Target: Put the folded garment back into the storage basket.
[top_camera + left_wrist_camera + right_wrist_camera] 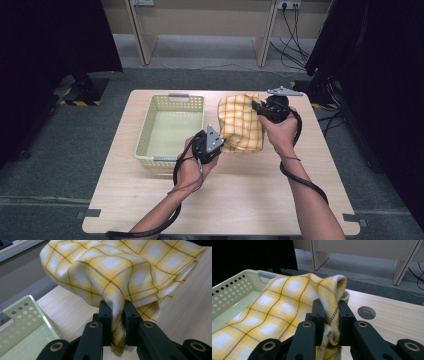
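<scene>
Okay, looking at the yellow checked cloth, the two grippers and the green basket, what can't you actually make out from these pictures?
- High view: the jaws of the left gripper and right gripper are too small to read where they meet the cloth.
- High view: the table under the cloth is covered by it.
- Left gripper view: the basket is cut off by the left edge.
- Right gripper view: the pinched corner's end is hidden between the jaws.

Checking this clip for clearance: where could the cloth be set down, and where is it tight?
The basket is bare inside. The table is bare in front, near the forearms. It is crowded right of the basket, where the left gripper and right gripper clamp the cloth.
</scene>
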{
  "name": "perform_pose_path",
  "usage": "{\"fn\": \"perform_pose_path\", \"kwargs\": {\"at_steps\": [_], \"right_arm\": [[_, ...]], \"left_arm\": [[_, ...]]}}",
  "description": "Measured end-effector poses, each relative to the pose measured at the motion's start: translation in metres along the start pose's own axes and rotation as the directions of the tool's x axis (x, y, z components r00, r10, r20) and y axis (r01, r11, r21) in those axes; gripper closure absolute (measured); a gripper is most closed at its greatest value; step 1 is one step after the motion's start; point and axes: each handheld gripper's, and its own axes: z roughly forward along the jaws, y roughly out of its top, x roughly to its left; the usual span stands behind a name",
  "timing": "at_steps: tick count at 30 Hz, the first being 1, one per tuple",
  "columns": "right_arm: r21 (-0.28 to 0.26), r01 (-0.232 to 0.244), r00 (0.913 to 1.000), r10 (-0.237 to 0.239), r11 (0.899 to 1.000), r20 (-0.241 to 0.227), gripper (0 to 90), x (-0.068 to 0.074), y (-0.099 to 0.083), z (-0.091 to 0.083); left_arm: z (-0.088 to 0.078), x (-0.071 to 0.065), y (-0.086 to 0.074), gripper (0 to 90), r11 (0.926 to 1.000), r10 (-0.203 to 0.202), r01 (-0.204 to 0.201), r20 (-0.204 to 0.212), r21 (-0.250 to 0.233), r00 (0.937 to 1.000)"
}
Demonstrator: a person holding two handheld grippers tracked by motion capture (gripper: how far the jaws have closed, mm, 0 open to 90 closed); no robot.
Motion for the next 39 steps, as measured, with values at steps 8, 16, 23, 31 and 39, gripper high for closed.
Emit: {"fn": "perform_pose_path", "kwargs": {"at_steps": [8, 16, 23, 31, 39], "right_arm": [[0.0, 0.004, 1.0, -0.004, 1.0, -0.005, 79.8, 0.005, 0.004, 0.004], [0.001, 0.006, 0.9999, -0.006, 1.0, -0.012, 79.8, 0.012, 0.008, 0.009], [0.0, 0.01, 0.9997, -0.01, 1.0, -0.02, 79.7, 0.019, 0.013, 0.013], [0.006, 0.014, 0.9994, -0.013, 1.0, -0.033, 79.7, 0.027, 0.017, 0.02], [0.012, 0.021, 0.9987, -0.021, 1.0, -0.046, 79.7, 0.039, 0.023, 0.03]], "left_arm": [[-0.004, 0.005, -0.002, 79.4, 0.9999, -0.011, 0.01, -0.012, -0.005, 0.9999], [-0.008, 0.009, -0.004, 79.4, 0.9999, -0.015, 0.015, -0.022, -0.005, 0.9996], [-0.014, 0.017, -0.007, 79.4, 0.9996, -0.027, 0.027, -0.036, -0.004, 0.999], [-0.019, 0.023, -0.01, 79.4, 0.9994, -0.034, 0.034, -0.047, -0.002, 0.9983], [-0.025, 0.031, -0.016, 79.4, 0.999, -0.044, 0.044, -0.063, 0.006, 0.9971]]}}
